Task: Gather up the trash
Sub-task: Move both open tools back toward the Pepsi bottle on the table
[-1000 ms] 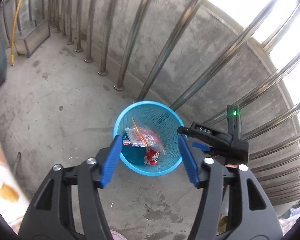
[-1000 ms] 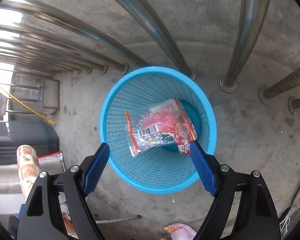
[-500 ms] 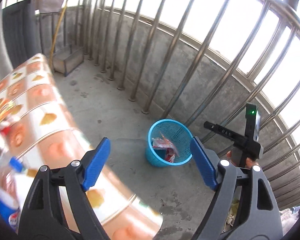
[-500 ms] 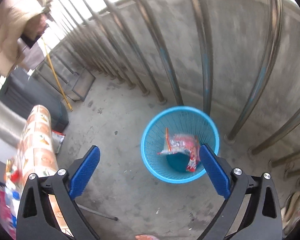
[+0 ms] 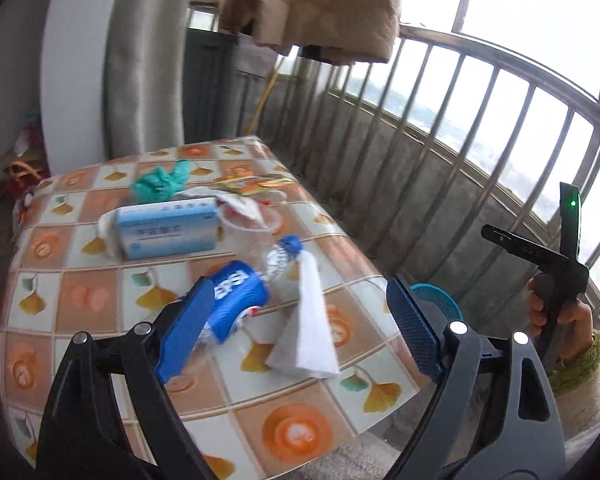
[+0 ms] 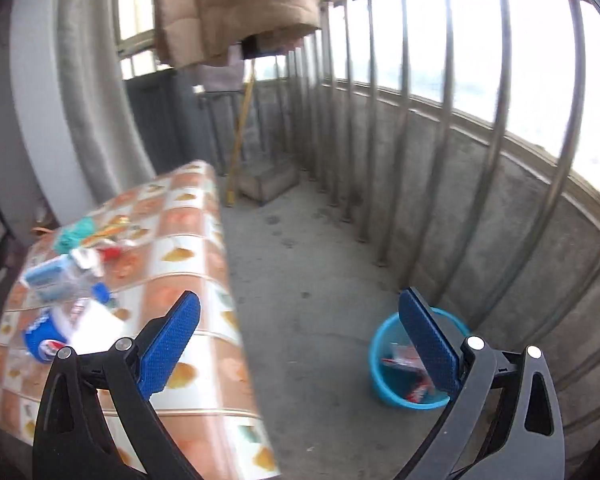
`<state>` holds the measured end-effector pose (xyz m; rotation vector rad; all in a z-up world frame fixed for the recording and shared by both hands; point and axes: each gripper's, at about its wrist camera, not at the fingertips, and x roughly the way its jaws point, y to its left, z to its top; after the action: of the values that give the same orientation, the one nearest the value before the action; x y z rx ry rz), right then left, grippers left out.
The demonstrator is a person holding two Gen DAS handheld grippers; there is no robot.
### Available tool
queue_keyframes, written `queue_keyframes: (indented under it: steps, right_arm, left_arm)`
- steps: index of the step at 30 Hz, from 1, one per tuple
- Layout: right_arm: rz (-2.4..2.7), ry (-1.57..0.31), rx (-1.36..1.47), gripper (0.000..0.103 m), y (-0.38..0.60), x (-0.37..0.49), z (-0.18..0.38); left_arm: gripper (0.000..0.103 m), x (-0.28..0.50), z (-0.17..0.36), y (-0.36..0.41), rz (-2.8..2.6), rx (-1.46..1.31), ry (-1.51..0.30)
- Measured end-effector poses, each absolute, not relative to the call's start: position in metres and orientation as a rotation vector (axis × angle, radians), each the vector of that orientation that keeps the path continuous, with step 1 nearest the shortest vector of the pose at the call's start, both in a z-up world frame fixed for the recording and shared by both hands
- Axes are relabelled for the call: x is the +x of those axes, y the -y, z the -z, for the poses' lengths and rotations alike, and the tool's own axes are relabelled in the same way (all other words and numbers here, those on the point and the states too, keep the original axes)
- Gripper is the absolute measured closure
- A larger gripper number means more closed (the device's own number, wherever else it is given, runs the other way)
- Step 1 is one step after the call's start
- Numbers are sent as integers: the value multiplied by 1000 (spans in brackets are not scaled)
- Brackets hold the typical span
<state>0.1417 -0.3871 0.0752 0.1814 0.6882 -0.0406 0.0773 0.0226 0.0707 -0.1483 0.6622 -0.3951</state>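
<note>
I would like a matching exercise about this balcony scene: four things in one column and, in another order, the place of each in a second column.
Things:
1. crushed cola bottle
2. blue basket
3. brown coat
4. teal glove

Places:
A. hanging up near the railing
B. on the concrete floor by the railing, with wrappers inside
C. at the far part of the table, behind the tissue pack
D. lying on the table next to a white tissue

Pairs: 1-D, 2-B, 3-A, 4-C
</note>
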Motion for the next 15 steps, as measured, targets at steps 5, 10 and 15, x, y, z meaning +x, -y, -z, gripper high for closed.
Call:
queue_keyframes:
  steps: [5, 10, 15]
  right_arm:
    - [-255, -842, 323, 6, 304, 165, -61]
    - [-360, -1069, 380, 7, 241, 187, -18]
    - [-339, -1133, 395, 18, 219, 192, -6]
  left_arm:
    - [20, 62, -61, -78, 315, -228, -605]
    - [20, 65, -45, -92, 312, -263, -606]
    - [20, 73, -30, -100, 330, -265, -608]
